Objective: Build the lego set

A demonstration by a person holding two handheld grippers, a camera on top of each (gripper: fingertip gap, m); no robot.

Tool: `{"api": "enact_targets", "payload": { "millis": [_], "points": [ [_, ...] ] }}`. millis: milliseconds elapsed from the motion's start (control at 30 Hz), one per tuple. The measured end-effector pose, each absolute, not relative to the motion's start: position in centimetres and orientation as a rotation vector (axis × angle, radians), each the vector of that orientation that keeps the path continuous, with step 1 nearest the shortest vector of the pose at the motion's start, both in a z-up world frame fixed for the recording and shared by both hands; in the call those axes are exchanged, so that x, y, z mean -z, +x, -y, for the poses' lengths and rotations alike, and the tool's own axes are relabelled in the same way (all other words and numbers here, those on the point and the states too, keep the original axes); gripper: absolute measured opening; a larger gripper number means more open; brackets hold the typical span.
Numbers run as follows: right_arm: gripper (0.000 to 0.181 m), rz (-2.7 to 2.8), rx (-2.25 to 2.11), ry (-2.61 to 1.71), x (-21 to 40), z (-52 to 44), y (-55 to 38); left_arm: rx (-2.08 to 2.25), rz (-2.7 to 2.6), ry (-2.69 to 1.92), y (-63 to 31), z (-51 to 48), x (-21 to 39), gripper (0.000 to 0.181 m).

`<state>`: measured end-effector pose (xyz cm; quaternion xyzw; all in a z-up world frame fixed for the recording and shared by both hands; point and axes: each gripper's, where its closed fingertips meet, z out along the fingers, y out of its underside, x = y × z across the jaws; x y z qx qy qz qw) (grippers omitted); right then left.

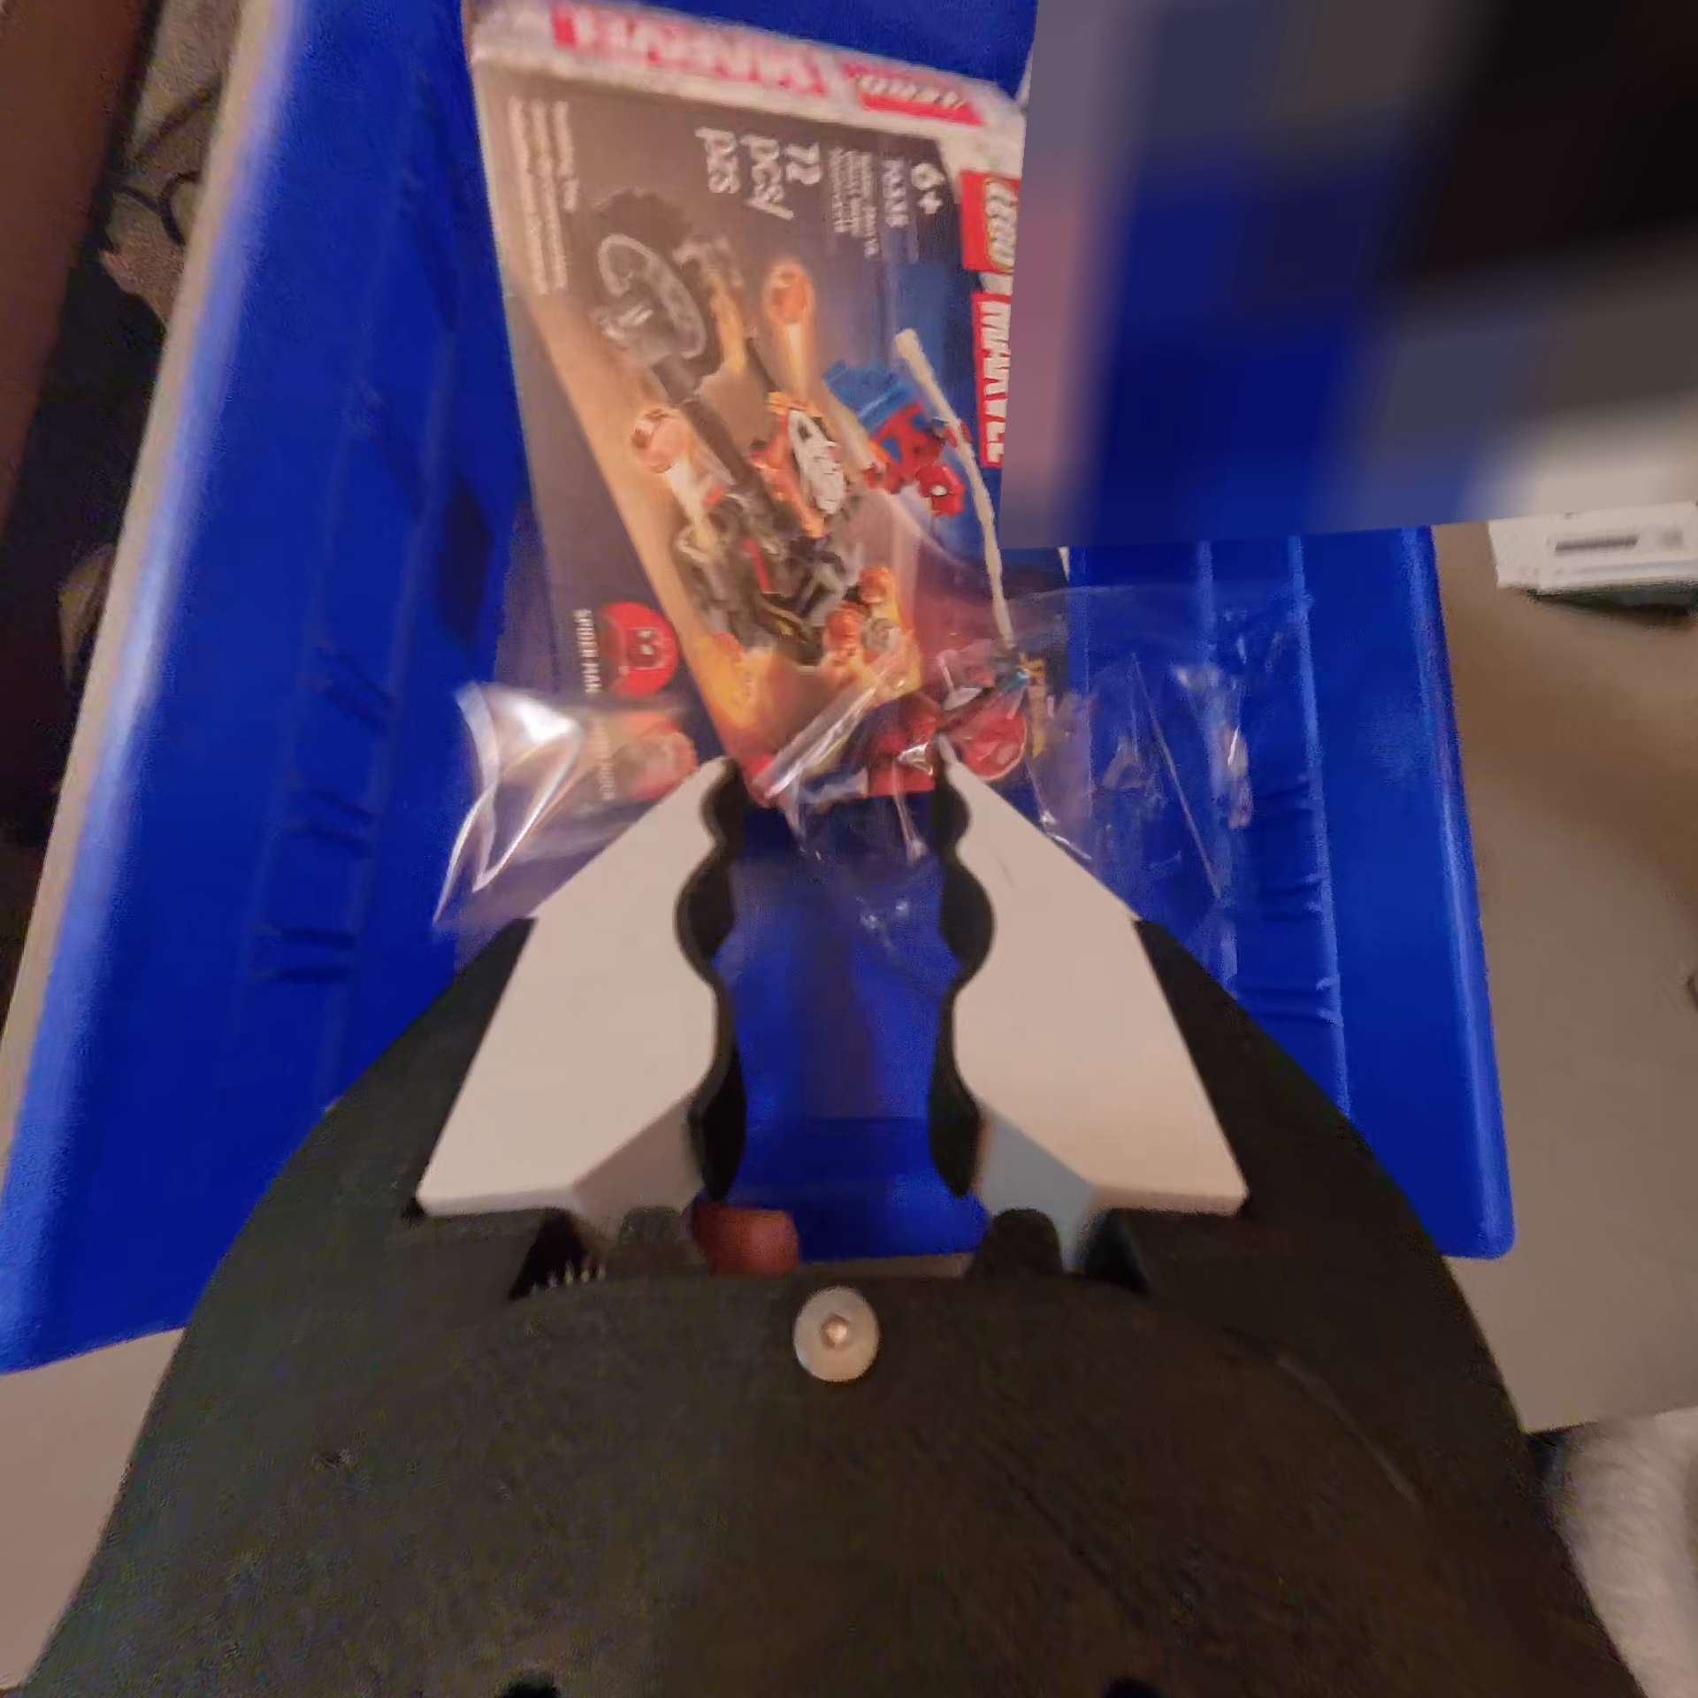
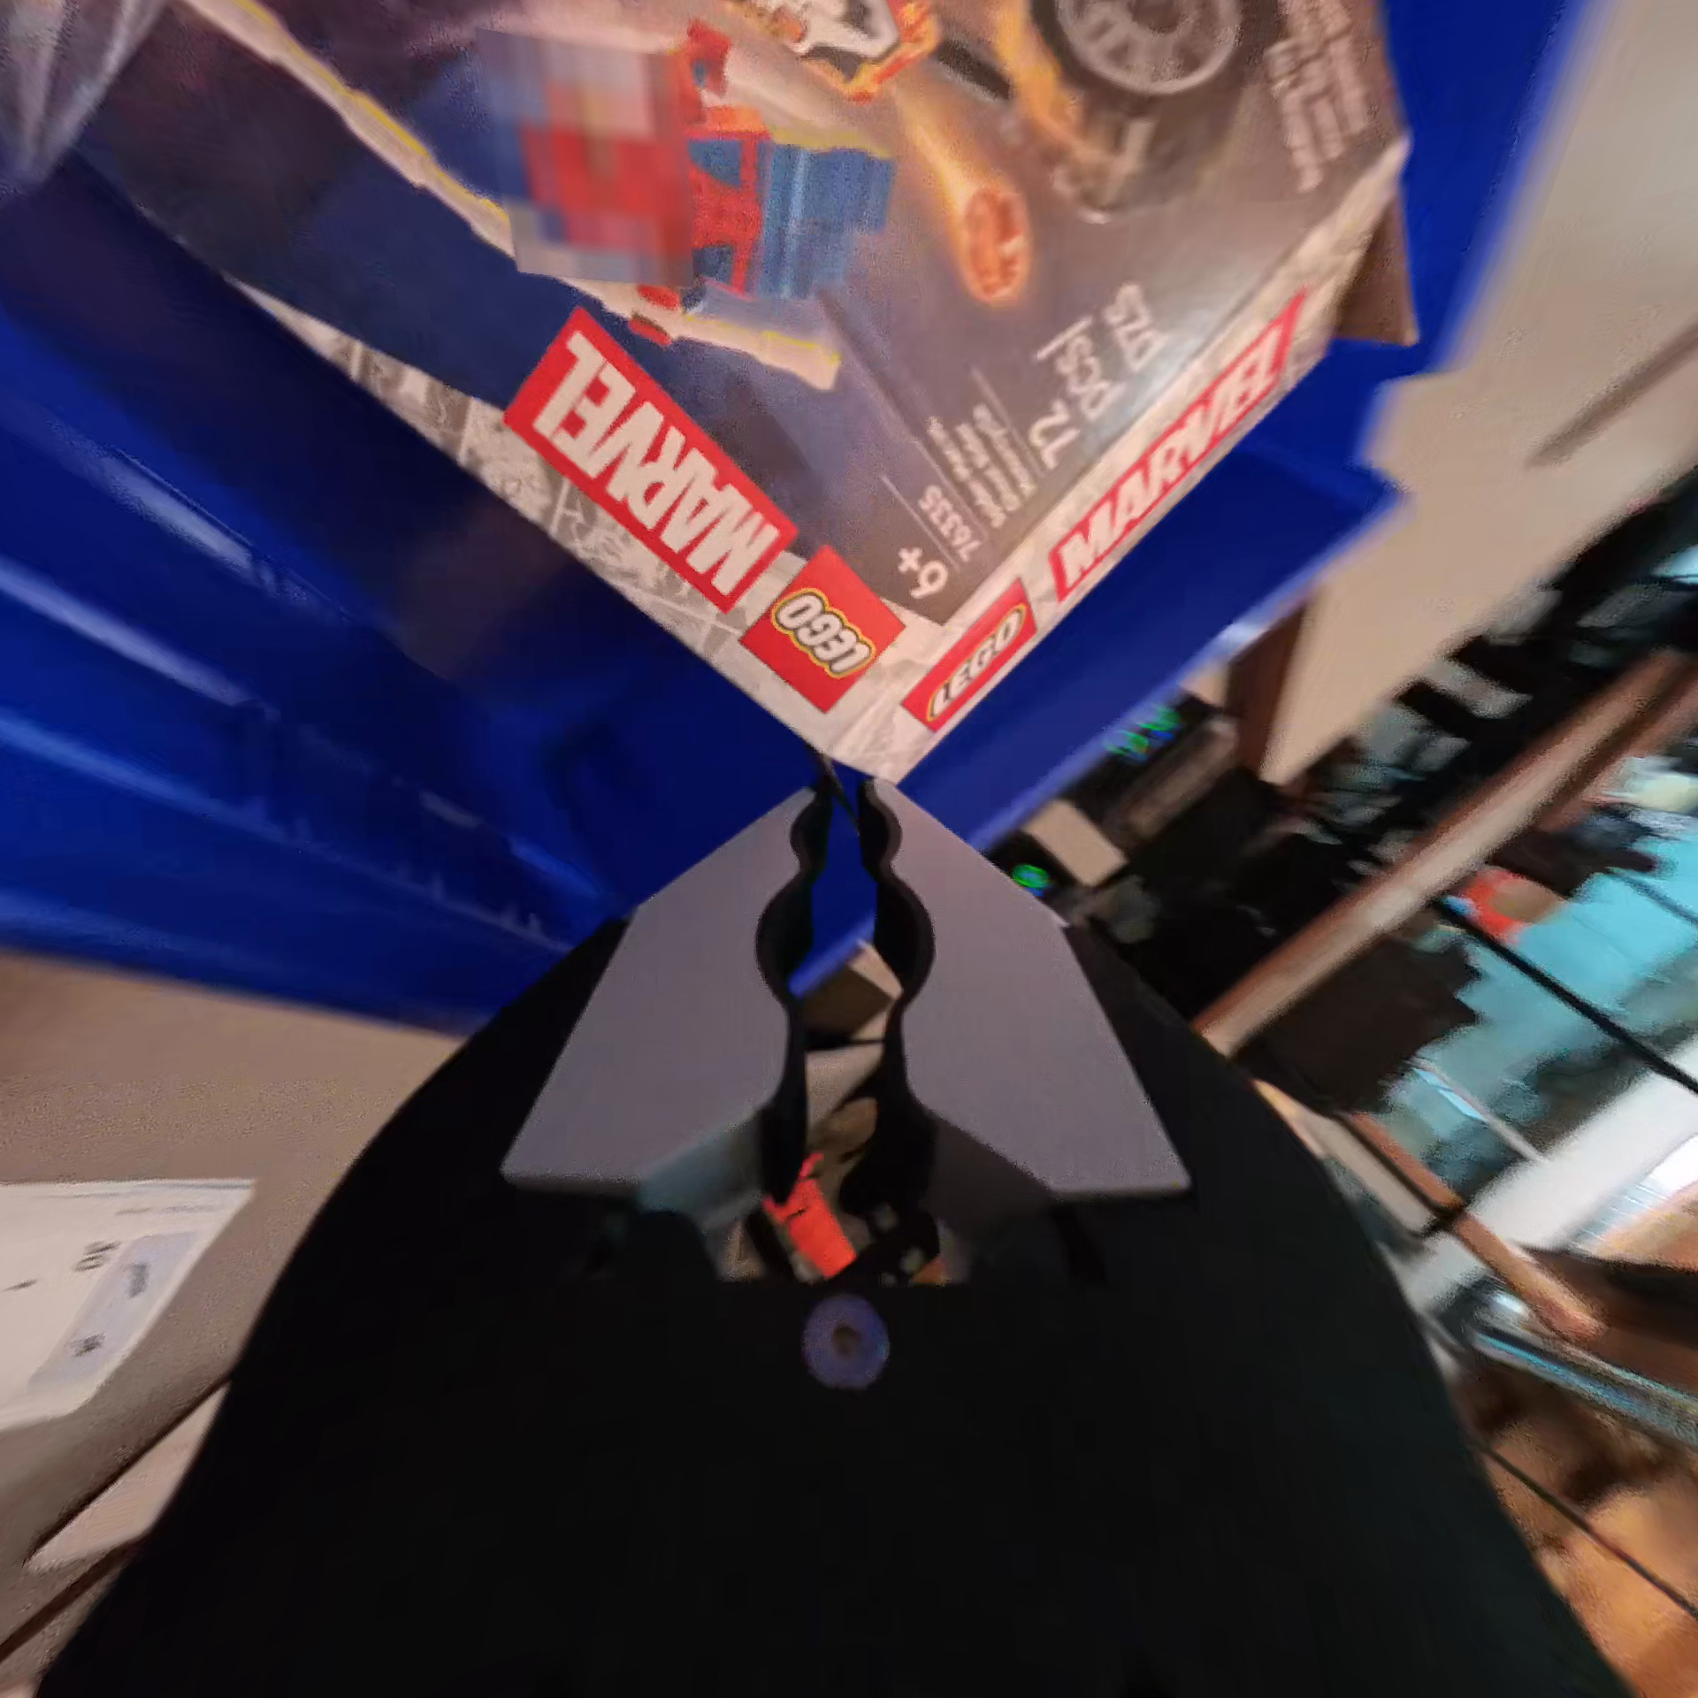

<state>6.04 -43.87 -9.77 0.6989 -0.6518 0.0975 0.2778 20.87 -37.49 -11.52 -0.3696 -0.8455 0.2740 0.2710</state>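
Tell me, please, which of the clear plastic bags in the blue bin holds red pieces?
The middle bag, just ahead of the left gripper, shows red pieces. The bags to its left and right look clear.

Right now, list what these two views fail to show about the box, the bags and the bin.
- Lego box: its upper right side in the left wrist view lies under a blur patch; in the right wrist view the top frame edge cuts it off.
- Clear plastic bags: pieces inside are motion-blurred, so they cannot be counted.
- Blue bin: its floor is mostly covered by the box, the bags and the left gripper.
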Motion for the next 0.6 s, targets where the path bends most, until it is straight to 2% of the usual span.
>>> {"api": "enact_targets", "payload": {
  "millis": [33,100,300,500,600],
  "points": [
    [0.003,1.689,-0.344,1.854,8.1,44.0,6.0,-0.748,2.266,-0.957,20.9,37.8,11.1,0.054],
    [0.001,1.549,-0.494,1.769,4.2,44.2,5.7,-0.768,2.204,-0.881,20.6,38.0,9.8,0.063],
    [0.002,1.113,-0.916,1.451,-8.2,40.6,5.9,-0.890,1.997,-0.776,19.9,37.7,5.0,0.068],
    [0.001,0.963,-1.277,1.191,-14.8,31.0,7.0,-1.045,1.614,-0.783,18.1,34.5,-2.6,0.072],
    [0.000,1.012,-1.355,1.135,-14.7,26.3,6.9,-1.023,1.380,-0.772,17.5,31.5,-6.5,0.074]
  ]
}}
